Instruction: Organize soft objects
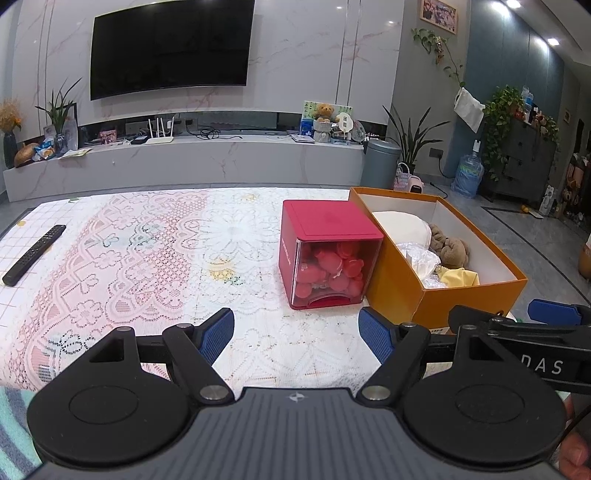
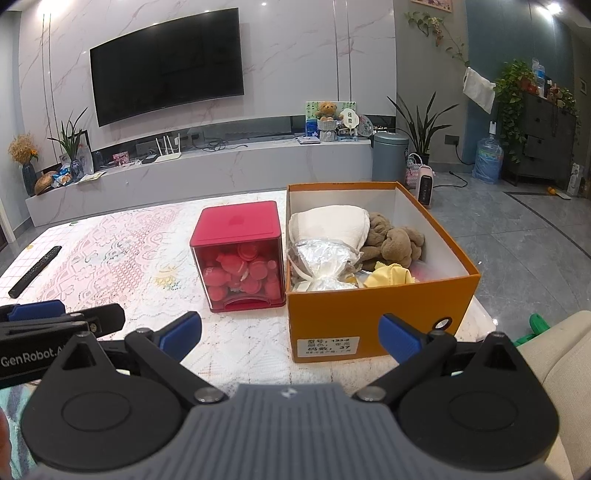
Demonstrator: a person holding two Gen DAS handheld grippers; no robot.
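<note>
Both claws, left claw (image 1: 296,334) and right claw (image 2: 290,336), hover wide apart and empty before the orange box (image 2: 373,317), where the soft toys (image 2: 391,240) lie gathered, probably finished sorting; red container (image 2: 240,254) touches it.

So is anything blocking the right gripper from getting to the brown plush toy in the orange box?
Only the orange box near wall stands before the open right gripper. The brown plush toy lies uncovered inside, reachable from above.

bright ceiling spotlights (image 1: 513,3), sharp focus, curved fisheye edges.
</note>
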